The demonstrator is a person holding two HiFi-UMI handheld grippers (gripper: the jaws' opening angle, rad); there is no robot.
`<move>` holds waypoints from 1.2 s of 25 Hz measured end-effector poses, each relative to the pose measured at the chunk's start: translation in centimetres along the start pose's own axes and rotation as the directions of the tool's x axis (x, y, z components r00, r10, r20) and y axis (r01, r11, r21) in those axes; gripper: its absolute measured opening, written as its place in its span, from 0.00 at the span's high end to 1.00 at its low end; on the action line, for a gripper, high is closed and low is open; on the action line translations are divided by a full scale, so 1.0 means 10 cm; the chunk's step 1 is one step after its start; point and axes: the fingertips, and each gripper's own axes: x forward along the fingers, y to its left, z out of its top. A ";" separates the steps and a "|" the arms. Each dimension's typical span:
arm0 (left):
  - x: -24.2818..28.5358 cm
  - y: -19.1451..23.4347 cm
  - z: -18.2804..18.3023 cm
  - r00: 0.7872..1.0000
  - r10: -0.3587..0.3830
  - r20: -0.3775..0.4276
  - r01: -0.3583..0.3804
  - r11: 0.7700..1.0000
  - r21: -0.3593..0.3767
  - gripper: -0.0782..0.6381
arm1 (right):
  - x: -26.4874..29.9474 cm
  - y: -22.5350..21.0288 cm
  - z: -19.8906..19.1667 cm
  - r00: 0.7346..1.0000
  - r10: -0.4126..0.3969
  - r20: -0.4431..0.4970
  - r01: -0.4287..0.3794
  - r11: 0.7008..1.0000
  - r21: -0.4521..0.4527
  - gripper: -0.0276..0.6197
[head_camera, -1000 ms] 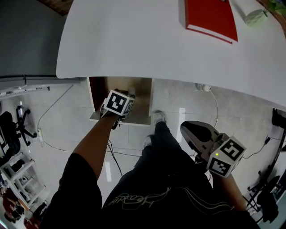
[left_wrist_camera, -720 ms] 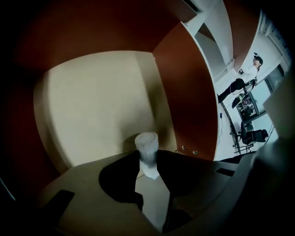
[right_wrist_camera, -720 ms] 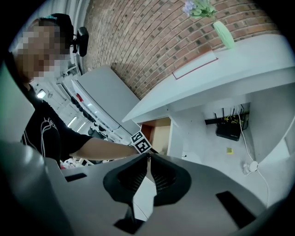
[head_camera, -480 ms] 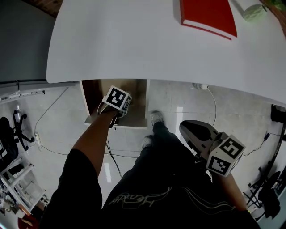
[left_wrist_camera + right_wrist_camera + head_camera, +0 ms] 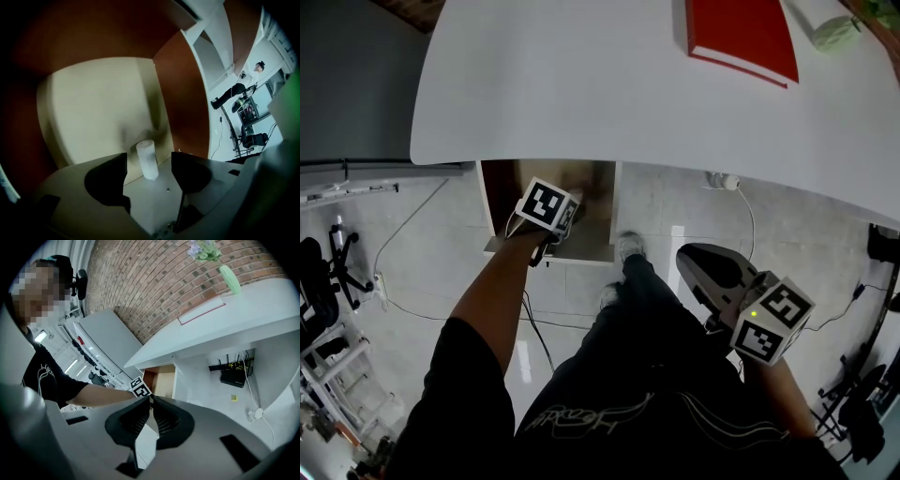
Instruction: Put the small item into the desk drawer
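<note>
The small item (image 5: 147, 159) is a white cylinder. It stands tilted between the jaws of my left gripper (image 5: 149, 157), just above the pale floor of the drawer (image 5: 93, 112). The jaws are opening, and neither pad presses on the cylinder. In the head view, my left gripper (image 5: 565, 208) reaches into the open drawer (image 5: 546, 249) under the white desk (image 5: 628, 94), and the item is hidden there. My right gripper (image 5: 705, 269) hangs over the person's lap at lower right, shut and empty. The right gripper view shows its tips (image 5: 152, 402) meeting.
A red book (image 5: 741, 37) and a pale green vase (image 5: 836, 33) lie on the desk's far right. A socket with a cable (image 5: 727, 183) sits on the tiled floor. An office chair (image 5: 323, 277) stands at far left. The person's shoe (image 5: 633, 246) is beside the drawer.
The head view swung slightly left and back. My left gripper has stayed inside the drawer. The right gripper has barely moved.
</note>
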 end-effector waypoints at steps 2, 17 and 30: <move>-0.20 -0.06 0.05 0.999 -0.009 0.040 0.009 1.000 -0.002 0.48 | -0.02 0.08 0.05 1.000 0.002 0.006 -0.002 1.000 -0.023 0.87; -2.68 -1.38 -0.18 0.856 -0.084 0.510 0.105 0.994 -0.012 0.68 | -0.67 1.38 0.62 0.978 0.111 0.176 -0.080 0.981 -0.176 0.87; -4.96 -3.05 -0.79 0.438 -0.236 0.867 0.168 0.969 0.179 0.86 | -1.64 3.01 0.73 0.915 0.282 0.288 -0.130 0.883 -0.451 0.87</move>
